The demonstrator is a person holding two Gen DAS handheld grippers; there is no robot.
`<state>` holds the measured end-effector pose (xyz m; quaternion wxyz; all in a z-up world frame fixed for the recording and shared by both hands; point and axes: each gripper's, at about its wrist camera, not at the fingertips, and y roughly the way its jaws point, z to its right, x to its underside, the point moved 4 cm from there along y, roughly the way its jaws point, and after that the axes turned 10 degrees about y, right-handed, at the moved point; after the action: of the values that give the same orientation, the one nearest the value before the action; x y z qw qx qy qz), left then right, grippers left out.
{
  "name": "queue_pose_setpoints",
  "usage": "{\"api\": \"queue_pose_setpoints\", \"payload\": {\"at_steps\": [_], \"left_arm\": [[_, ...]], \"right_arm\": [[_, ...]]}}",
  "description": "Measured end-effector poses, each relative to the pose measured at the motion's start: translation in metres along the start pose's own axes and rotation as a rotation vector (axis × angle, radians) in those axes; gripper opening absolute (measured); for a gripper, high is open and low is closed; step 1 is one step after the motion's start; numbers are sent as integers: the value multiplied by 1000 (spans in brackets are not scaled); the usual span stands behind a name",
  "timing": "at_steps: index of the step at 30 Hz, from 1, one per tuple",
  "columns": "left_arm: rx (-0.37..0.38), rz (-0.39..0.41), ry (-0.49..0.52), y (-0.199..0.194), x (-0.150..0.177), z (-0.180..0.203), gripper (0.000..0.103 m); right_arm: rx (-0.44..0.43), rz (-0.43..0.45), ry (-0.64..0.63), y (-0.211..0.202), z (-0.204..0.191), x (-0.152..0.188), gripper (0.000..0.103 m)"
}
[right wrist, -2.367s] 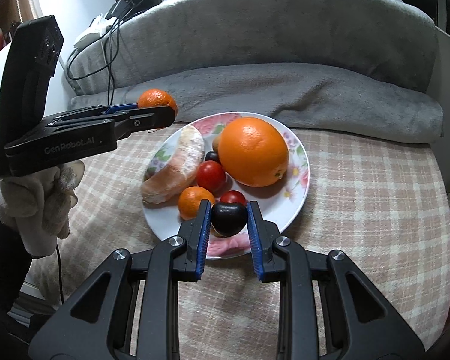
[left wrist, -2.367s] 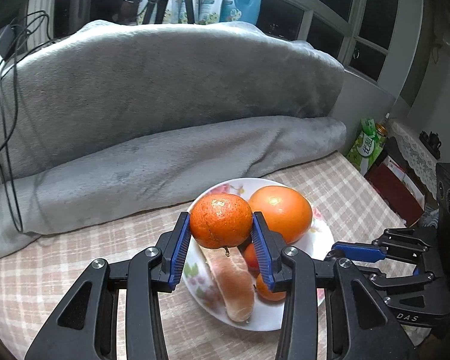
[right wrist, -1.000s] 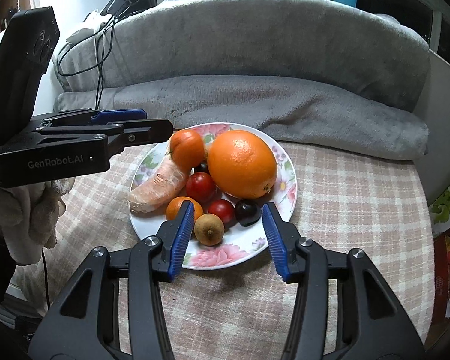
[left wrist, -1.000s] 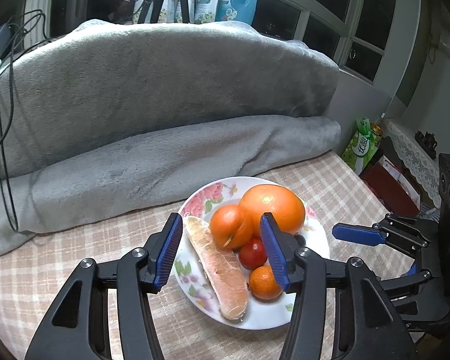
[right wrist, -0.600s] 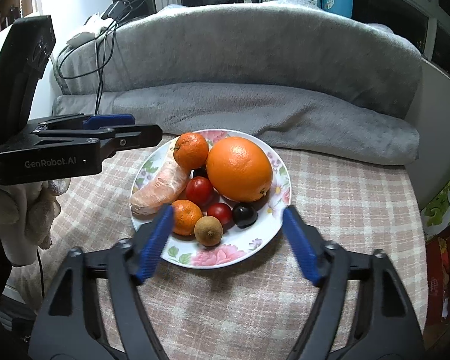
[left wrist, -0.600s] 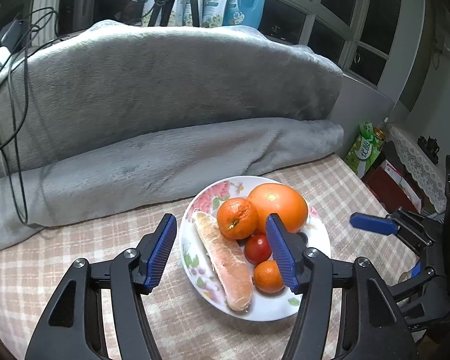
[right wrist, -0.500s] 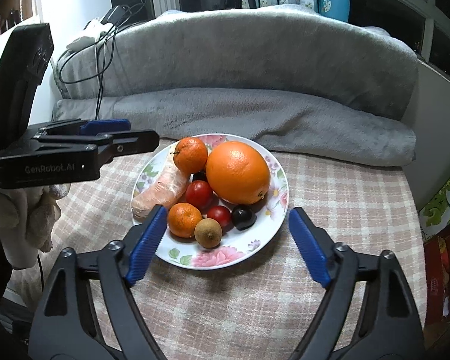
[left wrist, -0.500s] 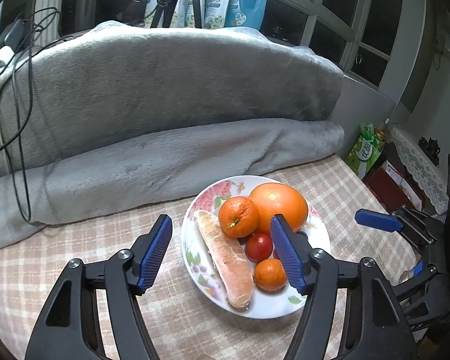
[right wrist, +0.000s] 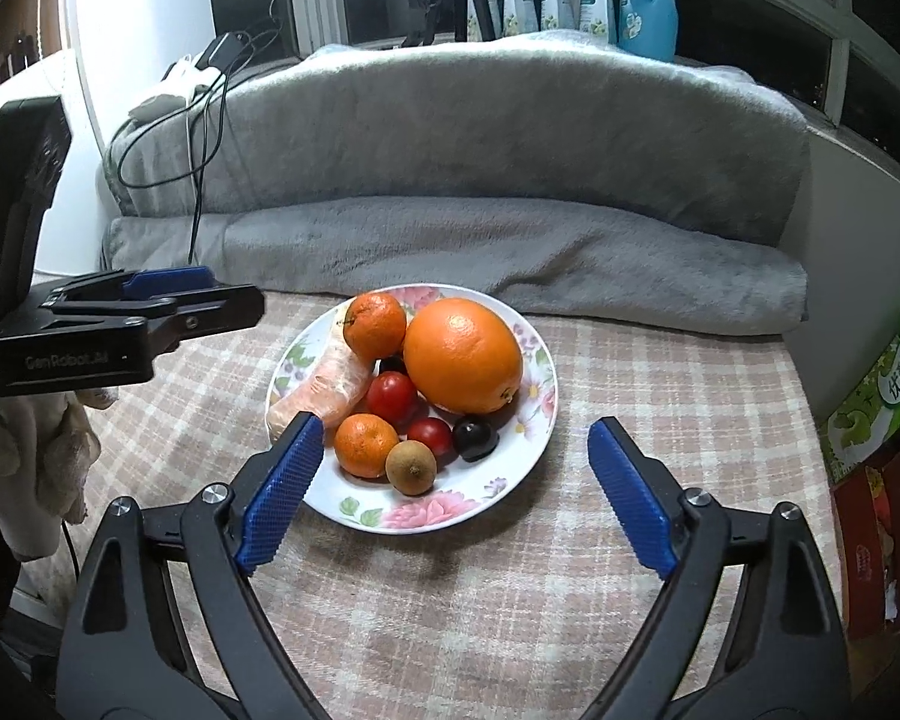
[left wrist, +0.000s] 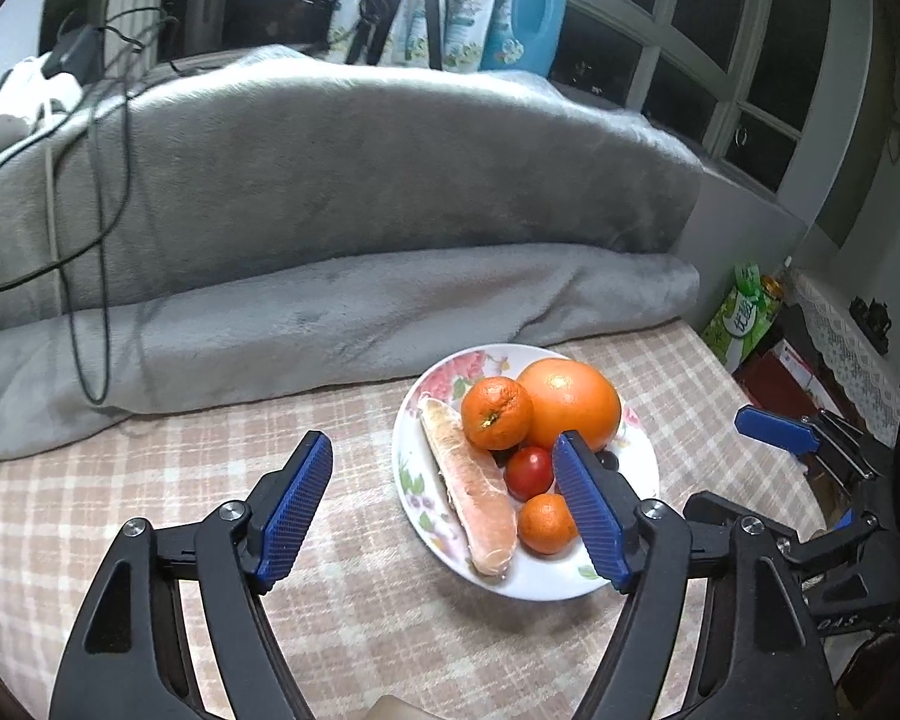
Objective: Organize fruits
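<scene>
- I see the white round plate with a pink flower pattern (right wrist: 534,390) sitting on the beige checked tablecloth (right wrist: 660,396), just in front of the rolled grey fleece blanket (right wrist: 510,252).
- On that plate the large round orange (right wrist: 462,355) lies at the far right, touching the smaller mandarin with a stem scar (right wrist: 375,324) beside it.
- The long pale-orange peeled fruit segment (right wrist: 324,390) lies along the plate's left side, under the mandarin's edge.
- Two small red tomatoes (right wrist: 393,396) sit in the middle, with a small dark fruit partly hidden behind the upper one.
- Toward the near rim I see a second small mandarin (right wrist: 366,444), a brown fuzzy kiwi-like fruit (right wrist: 411,467) and a dark glossy plum-like fruit (right wrist: 474,437), close together.
- My right gripper (right wrist: 450,492) hovers over the plate's near edge; its blue-padded jaws stand wide and are opening, with nothing pressed between them.
- My left gripper (left wrist: 444,498) hangs over the plate's left side; its jaws are opening too, holding nothing, the fruit lying below and beyond the pads.
- In the right wrist view the left gripper shows side-on at the left, clear of the plate.
</scene>
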<state>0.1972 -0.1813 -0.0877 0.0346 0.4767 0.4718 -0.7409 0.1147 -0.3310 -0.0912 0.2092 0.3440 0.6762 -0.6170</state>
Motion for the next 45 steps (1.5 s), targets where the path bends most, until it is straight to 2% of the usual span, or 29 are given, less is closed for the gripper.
{"api": "queue_pose_setpoints", "payload": {"at_steps": [4,10,12,16,24,31,34,45], "left_arm": [[-14,17,-5,-12,2,0,76],[-66,44,-9,-36,9,1,77],[-100,58,-8,-46,12,2,83],[-148,90,-6,-66,18,5,83],[-263,147,52,-104,31,22,86],[-286,187,26,-127,39,27,87],[-303,192,10,-133,44,28,90],[-318,195,-11,-141,52,27,90]], "right_arm": [[10,31,6,-9,0,-3,102],[35,98,32,-28,1,-8,102],[40,112,45,-33,3,-9,102],[52,147,61,-46,3,-11,102],[86,201,55,-68,-3,-6,103],[98,238,77,-86,-4,2,103],[106,248,78,-91,-4,5,103],[110,257,81,-98,-9,9,103]]}}
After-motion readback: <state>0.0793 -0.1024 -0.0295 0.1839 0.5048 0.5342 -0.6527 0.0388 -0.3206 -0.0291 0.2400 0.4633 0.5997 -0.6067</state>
